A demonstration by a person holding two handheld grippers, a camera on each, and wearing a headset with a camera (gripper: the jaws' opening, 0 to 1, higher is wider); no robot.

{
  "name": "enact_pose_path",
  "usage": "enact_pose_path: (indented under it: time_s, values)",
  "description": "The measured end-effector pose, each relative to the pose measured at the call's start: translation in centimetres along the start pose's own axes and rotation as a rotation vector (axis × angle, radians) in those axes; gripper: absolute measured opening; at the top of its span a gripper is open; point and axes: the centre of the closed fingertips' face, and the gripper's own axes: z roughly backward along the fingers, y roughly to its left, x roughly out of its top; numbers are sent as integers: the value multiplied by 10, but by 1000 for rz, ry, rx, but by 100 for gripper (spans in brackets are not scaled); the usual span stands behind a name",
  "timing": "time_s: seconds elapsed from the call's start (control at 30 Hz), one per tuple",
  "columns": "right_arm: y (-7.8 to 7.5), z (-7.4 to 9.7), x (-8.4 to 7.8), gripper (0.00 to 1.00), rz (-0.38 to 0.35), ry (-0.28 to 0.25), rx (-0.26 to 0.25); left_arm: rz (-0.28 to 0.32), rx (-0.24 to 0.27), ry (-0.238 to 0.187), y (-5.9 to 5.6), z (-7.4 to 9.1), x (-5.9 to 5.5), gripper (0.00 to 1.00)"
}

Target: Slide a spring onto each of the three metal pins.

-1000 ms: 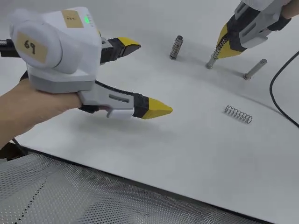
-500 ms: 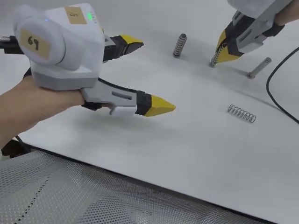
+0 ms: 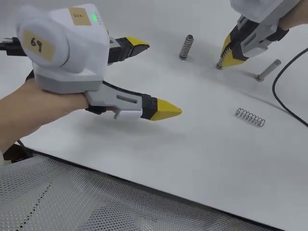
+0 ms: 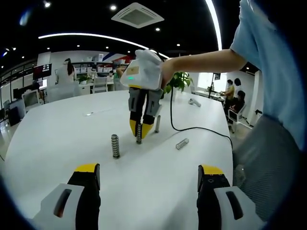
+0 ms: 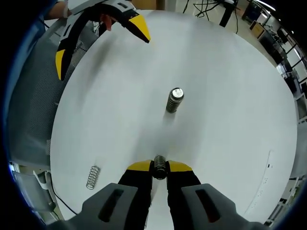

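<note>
My right gripper (image 3: 230, 57) is shut on a spring (image 3: 222, 60) that sits over the middle pin. From above, in the right gripper view, the spring's top (image 5: 159, 168) shows between my right gripper's (image 5: 159, 166) yellow tips. To its left stands a pin wearing a spring (image 3: 186, 47) (image 5: 174, 100). A bare pin (image 3: 268, 70) (image 4: 157, 123) stands to the right. A loose spring (image 3: 250, 117) (image 5: 93, 177) (image 4: 182, 143) lies flat nearer me. My left gripper (image 3: 151, 77) (image 4: 148, 173) hovers open over the table's left part, holding nothing.
A black cable (image 3: 288, 91) curves across the white table (image 3: 192, 144) on the right, past the bare pin. A perforated grey surface (image 3: 72, 202) borders the table's near edge. People and desks stand far behind in the left gripper view.
My right gripper has moved down the middle pin with the spring in it. The left gripper has hardly moved.
</note>
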Motion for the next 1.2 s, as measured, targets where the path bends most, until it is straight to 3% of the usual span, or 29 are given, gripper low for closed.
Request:
enact_pose_path:
  time_s: [0.4, 0.87, 1.07, 1.2]
  values:
    - [3, 0, -1, 10, 3, 4, 3, -1, -3, 3, 1, 0, -2, 80]
    - [0, 2, 0, 39, -21, -35, -26, -1, -6, 0, 2, 0, -2, 81]
    - [0, 5, 7, 56, -42, -86, -45, 3, -4, -7, 1, 0, 0, 81]
    - [1, 9, 12, 60, -70, -133, -57, 5, -5, -8, 0, 0, 0, 81]
